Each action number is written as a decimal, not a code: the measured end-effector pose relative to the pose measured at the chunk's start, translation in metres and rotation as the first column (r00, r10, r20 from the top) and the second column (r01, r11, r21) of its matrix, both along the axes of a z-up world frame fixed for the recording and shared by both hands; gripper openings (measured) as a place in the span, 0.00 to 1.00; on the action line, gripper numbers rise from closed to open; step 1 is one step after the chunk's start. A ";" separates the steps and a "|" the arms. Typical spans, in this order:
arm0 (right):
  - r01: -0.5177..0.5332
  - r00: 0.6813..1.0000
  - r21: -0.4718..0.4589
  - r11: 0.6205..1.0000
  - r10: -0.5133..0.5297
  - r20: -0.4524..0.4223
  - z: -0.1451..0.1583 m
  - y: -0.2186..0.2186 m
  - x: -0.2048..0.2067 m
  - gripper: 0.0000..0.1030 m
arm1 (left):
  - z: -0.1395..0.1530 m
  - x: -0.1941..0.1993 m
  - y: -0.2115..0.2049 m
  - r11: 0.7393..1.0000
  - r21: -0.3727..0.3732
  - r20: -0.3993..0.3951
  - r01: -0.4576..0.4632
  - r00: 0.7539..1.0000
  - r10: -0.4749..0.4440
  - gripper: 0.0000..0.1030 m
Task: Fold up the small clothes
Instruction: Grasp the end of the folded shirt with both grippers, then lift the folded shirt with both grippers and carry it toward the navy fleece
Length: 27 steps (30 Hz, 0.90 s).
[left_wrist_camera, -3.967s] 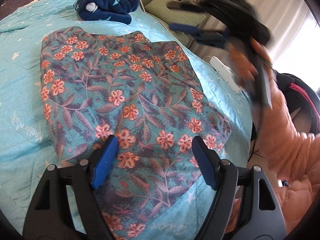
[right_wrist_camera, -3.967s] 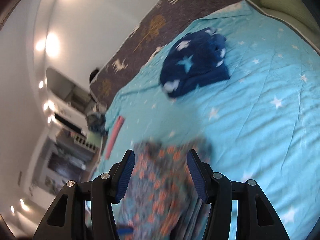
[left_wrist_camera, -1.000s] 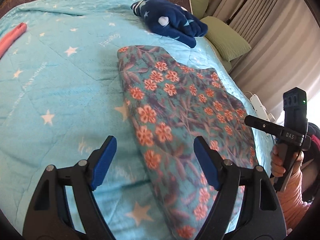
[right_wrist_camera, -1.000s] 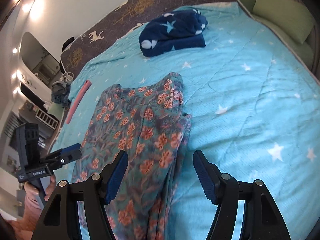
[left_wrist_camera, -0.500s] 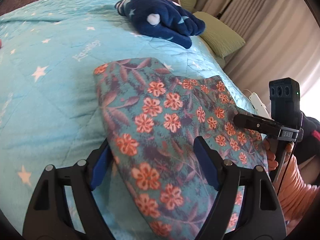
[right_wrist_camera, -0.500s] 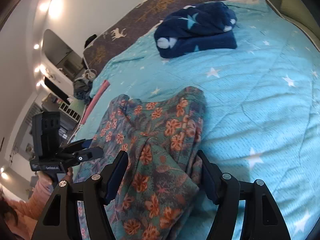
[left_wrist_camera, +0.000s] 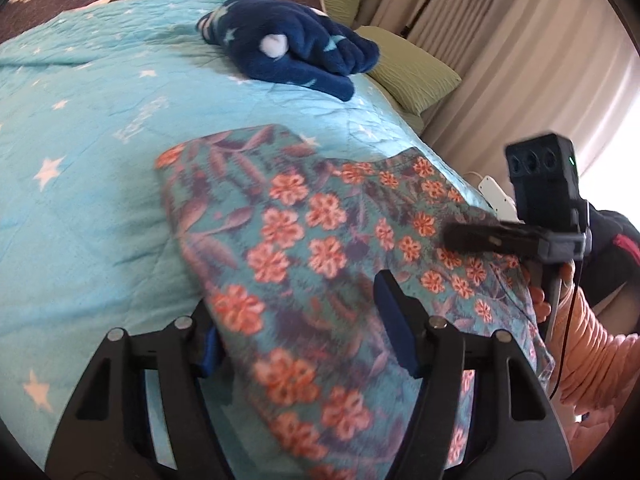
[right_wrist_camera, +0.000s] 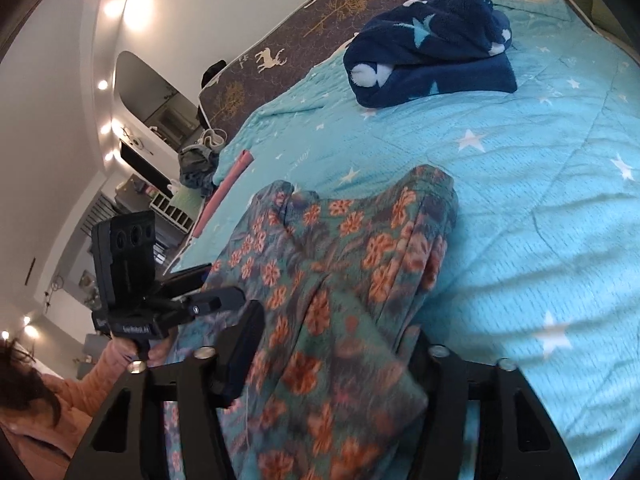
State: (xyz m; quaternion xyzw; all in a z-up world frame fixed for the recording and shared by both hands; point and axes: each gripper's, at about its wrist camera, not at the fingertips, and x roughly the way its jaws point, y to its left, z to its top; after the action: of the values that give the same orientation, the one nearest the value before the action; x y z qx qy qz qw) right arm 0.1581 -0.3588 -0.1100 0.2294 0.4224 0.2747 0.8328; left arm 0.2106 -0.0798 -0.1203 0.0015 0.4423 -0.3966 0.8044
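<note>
Floral fabric fills the left wrist view: the garment (left_wrist_camera: 320,248) lies on the turquoise bedspread (left_wrist_camera: 80,160), already doubled lengthwise, so we judge one fold done and at least a crosswise fold left. Our left gripper (left_wrist_camera: 304,320) has its fingers spread, straddling the near end of the cloth, one blue pad half hidden under the edge, so nothing is pinched yet. A second earlier it hung above bare bedspread beside the garment; now it is pushed onto it. The right gripper's black finger shows at the far side, over the cloth. A folded navy fleece (left_wrist_camera: 292,44) sits well apart, near the green pillow (left_wrist_camera: 412,68).

Seen from the right wrist, the right gripper (right_wrist_camera: 332,356) likewise stands wide open with the layered edge of the garment (right_wrist_camera: 340,264) between its fingers, unclamped. Compared with a second ago, it has closed in, and the cloth now bulges up between the fingers. A pink strip (right_wrist_camera: 224,192) lies at the far bed edge.
</note>
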 end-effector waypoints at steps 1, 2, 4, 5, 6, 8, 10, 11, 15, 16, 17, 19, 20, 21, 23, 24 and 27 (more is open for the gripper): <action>0.010 1.000 -0.001 1.000 -0.010 -0.015 -0.002 0.000 0.005 0.23 | 0.000 0.000 0.000 1.000 0.002 0.007 -0.001 1.000 0.001 0.55; 0.012 0.999 0.013 1.000 -0.011 -0.034 -0.005 -0.001 0.008 0.17 | 0.001 0.000 0.001 1.000 -0.002 0.010 -0.009 1.000 0.009 0.46; 0.034 0.999 0.043 0.998 -0.033 -0.041 -0.005 -0.004 0.005 0.15 | 0.004 0.003 0.011 0.998 -0.043 -0.014 -0.034 0.999 0.034 0.13; 0.041 0.998 0.034 0.999 -0.039 -0.040 -0.003 -0.003 0.003 0.14 | 0.006 0.003 0.015 0.997 -0.070 -0.028 -0.041 0.999 0.039 0.13; 0.051 0.998 0.013 0.999 -0.051 -0.023 0.004 0.000 -0.001 0.14 | 0.011 0.001 0.016 0.995 -0.081 -0.015 -0.052 0.999 0.051 0.12; 0.064 0.998 -0.014 0.998 -0.064 0.015 0.018 0.005 -0.007 0.13 | 0.025 -0.011 0.010 0.998 -0.044 0.070 -0.054 0.996 0.057 0.12; 0.072 0.995 -0.042 0.997 -0.069 0.077 0.039 0.012 -0.016 0.13 | 0.046 -0.028 0.003 0.999 -0.001 0.188 -0.048 0.981 0.048 0.12; 0.074 0.992 -0.059 0.996 -0.067 0.107 0.050 0.015 -0.021 0.13 | 0.055 -0.034 0.001 0.999 0.005 0.226 -0.045 0.973 0.043 0.12; 0.106 0.968 -0.156 0.982 -0.067 0.240 0.094 0.027 -0.050 0.13 | 0.103 -0.059 0.005 0.999 -0.035 0.340 -0.026 0.940 0.036 0.12; 0.123 0.958 -0.162 0.979 -0.074 0.278 0.108 0.028 -0.060 0.13 | 0.113 -0.064 0.006 0.999 -0.045 0.359 -0.023 0.933 0.038 0.12; 0.135 0.950 -0.163 0.977 -0.081 0.303 0.117 0.028 -0.067 0.13 | 0.122 -0.069 0.007 0.998 -0.053 0.381 -0.019 0.924 0.038 0.12; 0.170 0.925 -0.169 0.971 -0.098 0.367 0.140 0.030 -0.083 0.13 | 0.145 -0.079 0.004 0.999 -0.053 0.441 -0.014 0.897 0.036 0.12; 0.186 0.913 -0.176 0.967 -0.104 0.394 0.150 0.030 -0.089 0.13 | 0.155 -0.083 0.003 0.999 -0.052 0.464 -0.014 0.885 0.036 0.12; 0.203 0.901 -0.184 0.962 -0.110 0.419 0.159 0.031 -0.094 0.13 | 0.170 -0.088 0.000 0.999 -0.046 0.500 -0.014 0.866 0.035 0.12; 0.242 0.871 -0.210 0.947 -0.116 0.478 0.184 0.034 -0.103 0.13 | 0.191 -0.092 -0.008 0.999 -0.033 0.558 -0.021 0.829 0.036 0.12; 0.255 0.856 -0.222 0.941 -0.113 0.504 0.195 0.035 -0.106 0.13 | 0.206 -0.093 -0.013 0.999 -0.027 0.600 -0.030 0.799 0.040 0.12; 0.286 0.811 -0.259 0.923 -0.089 0.578 0.236 0.034 -0.105 0.13 | 0.238 -0.086 -0.023 0.998 -0.027 0.650 -0.054 0.758 0.059 0.12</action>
State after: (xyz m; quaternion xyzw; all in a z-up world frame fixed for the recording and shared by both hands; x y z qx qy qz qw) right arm 0.0526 -0.3246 0.1261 0.0364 0.1768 0.1689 0.9690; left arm 0.1243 -0.1024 0.1182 0.1227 0.1345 -0.3487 0.9194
